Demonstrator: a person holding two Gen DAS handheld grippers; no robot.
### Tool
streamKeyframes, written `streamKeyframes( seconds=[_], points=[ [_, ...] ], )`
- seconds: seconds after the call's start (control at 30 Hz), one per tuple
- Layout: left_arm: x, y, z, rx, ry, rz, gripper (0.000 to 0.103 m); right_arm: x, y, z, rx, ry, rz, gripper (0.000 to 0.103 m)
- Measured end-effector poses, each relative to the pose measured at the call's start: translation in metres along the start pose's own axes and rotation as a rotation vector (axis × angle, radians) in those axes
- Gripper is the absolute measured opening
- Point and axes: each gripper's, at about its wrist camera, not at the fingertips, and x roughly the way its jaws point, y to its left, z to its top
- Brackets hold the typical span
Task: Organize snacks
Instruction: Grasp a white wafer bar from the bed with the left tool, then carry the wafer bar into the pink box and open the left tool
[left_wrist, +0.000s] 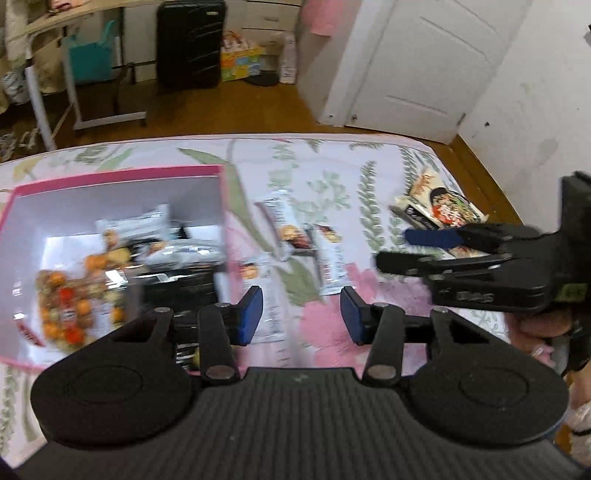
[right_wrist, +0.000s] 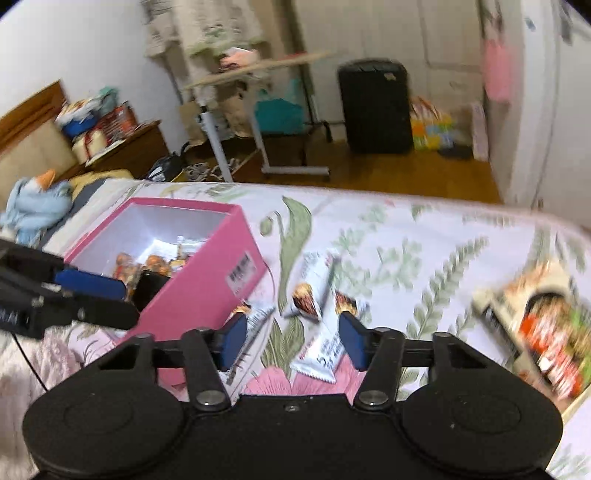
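Observation:
A pink box (left_wrist: 122, 173) (right_wrist: 207, 288) stands on the floral bedsheet with several snack packs inside, among them a bag of orange sweets (left_wrist: 70, 306). Three white snack bars (left_wrist: 332, 258) (right_wrist: 314, 284) lie loose on the sheet right of the box. A noodle packet (left_wrist: 443, 210) (right_wrist: 546, 332) lies farther right. My left gripper (left_wrist: 301, 315) hovers open beside the box's right edge, over one bar, with nothing between its pads. My right gripper (right_wrist: 293, 341) is open above the bars, gripping nothing. Each gripper also shows in the other's view: right gripper (left_wrist: 395, 247), left gripper (right_wrist: 118, 299).
The bed's far edge (left_wrist: 295, 138) drops to a wooden floor. Beyond it stand a black suitcase (right_wrist: 375, 107), a rolling desk (right_wrist: 258, 70) and a white door (left_wrist: 424, 62). A blue plush toy (right_wrist: 33, 206) lies at the bed's left, next to a cluttered nightstand (right_wrist: 125, 144).

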Motion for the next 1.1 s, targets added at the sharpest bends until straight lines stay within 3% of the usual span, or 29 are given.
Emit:
streamKeyframes(
  seconds=[0.17,0.37,0.53,0.6,0.77,0.83,0.93,1.1],
  points=[
    [0.048,-0.02,0.019,-0.028,-0.028,0.025,0.045,0.039,-0.025,-0.019,0.093,0.031,-0.008,0.055],
    [0.132,-0.028,0.046,-0.022,0.04,0.141,0.045,0.079,-0.041,-0.036,0.205,0.004,0.01,0.055],
    [0.183,-0.023,0.054,-0.052,0.061,0.282,0.045,0.102,-0.04,-0.038,0.23,0.0,0.009,0.055],
    [0.193,-0.022,0.054,-0.057,0.06,0.301,0.045,0.105,-0.035,-0.036,0.204,0.011,-0.037,0.04],
    [0.207,-0.015,0.05,-0.094,0.07,0.264,0.044,0.094,-0.041,-0.039,0.212,0.002,-0.07,0.033],
    [0.205,-0.016,0.048,-0.073,0.068,0.272,0.036,0.087,-0.047,-0.042,0.234,0.0,-0.059,0.033],
    [0.202,-0.018,0.046,-0.063,0.087,0.255,0.032,0.078,-0.05,-0.046,0.249,-0.004,-0.064,0.033],
    [0.184,-0.021,0.038,-0.082,0.106,0.181,0.032,0.063,-0.053,-0.051,0.289,-0.01,-0.048,0.032]
  ],
)
